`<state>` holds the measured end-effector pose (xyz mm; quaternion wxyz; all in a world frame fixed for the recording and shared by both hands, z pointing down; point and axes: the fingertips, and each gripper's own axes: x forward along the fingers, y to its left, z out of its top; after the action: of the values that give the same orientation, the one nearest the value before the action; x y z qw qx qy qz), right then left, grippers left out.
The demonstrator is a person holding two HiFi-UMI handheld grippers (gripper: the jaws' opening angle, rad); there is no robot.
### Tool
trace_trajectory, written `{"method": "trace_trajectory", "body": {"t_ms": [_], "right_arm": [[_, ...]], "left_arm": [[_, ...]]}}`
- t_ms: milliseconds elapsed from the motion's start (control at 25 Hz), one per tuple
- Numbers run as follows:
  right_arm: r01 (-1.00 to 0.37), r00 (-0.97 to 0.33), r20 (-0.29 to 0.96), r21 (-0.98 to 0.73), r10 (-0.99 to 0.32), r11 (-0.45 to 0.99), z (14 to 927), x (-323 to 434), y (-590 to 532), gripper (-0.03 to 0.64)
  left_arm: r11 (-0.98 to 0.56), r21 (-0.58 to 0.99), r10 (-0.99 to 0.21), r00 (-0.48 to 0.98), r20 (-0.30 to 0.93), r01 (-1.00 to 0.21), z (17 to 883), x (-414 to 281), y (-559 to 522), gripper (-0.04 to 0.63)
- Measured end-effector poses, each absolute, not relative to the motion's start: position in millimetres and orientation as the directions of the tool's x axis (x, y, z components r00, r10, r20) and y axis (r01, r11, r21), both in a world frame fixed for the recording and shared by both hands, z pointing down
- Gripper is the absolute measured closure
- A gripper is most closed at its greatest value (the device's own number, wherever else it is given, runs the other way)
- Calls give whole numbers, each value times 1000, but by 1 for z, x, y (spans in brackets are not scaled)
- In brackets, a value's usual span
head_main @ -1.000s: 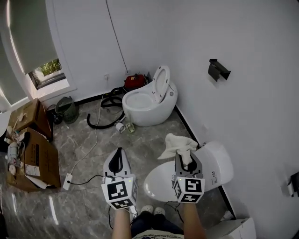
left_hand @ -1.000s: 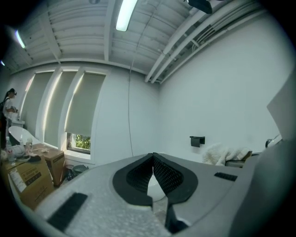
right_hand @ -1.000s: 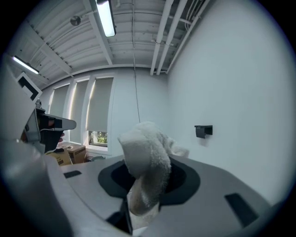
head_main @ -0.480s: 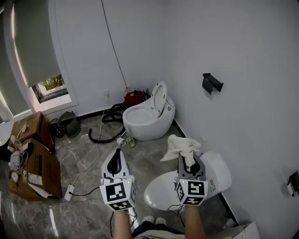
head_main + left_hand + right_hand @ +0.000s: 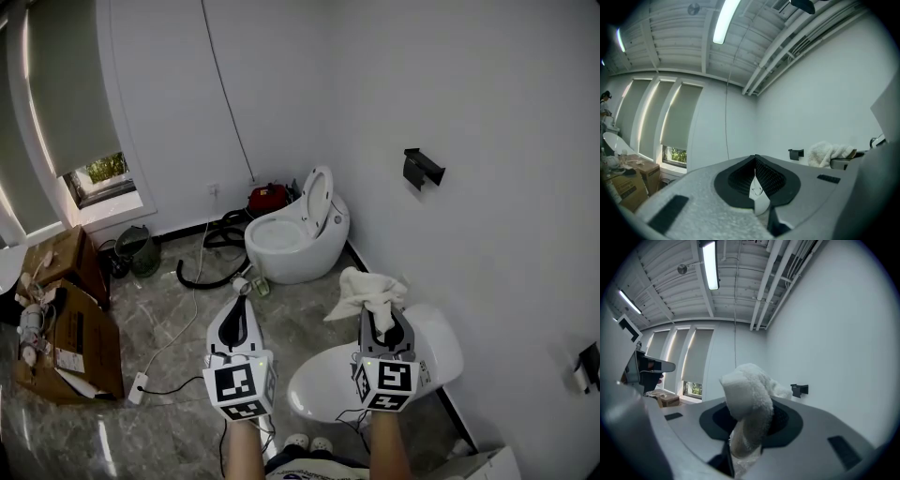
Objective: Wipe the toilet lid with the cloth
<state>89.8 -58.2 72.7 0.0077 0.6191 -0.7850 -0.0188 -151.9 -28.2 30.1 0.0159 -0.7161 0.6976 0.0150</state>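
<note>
A white toilet with its lid [image 5: 328, 375] closed stands right below me against the right wall. My right gripper [image 5: 379, 317] is held above the lid, shut on a white cloth [image 5: 368, 289] that bunches out past the jaws; the cloth [image 5: 747, 401] fills the middle of the right gripper view. My left gripper [image 5: 238, 314] hangs to the left of the toilet over the floor, its jaws closed together with nothing in them. From the left gripper view the cloth [image 5: 828, 153] shows at the right. Both grippers point up and forward, away from the lid.
A second white toilet [image 5: 295, 232] with its lid raised stands further along the wall, with a black hose [image 5: 202, 267] and a red machine [image 5: 267, 198] beside it. Cardboard boxes [image 5: 66, 333] sit at the left. A black holder [image 5: 420, 167] is on the right wall. A cable [image 5: 169, 333] crosses the marble floor.
The head view has tilted up slightly. Both grippers hold nearly the same pose; the right one with the cloth has drifted a little to the right.
</note>
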Motion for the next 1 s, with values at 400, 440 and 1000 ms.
{"method": "trace_trajectory", "body": {"t_ms": [400, 440, 1000], "right_arm": [[-972, -232, -22, 48, -972, 231, 67, 89, -65, 497], [-972, -233, -23, 49, -972, 231, 66, 89, -66, 497], [-971, -233, -27, 49, -972, 232, 61, 88, -75, 497]], "left_arm": [[-27, -6, -999, 27, -35, -1000, 35, -155, -36, 588], [-25, -7, -999, 26, -36, -1000, 34, -155, -36, 588], [-26, -19, -999, 27, -34, -999, 33, -157, -44, 588]]}}
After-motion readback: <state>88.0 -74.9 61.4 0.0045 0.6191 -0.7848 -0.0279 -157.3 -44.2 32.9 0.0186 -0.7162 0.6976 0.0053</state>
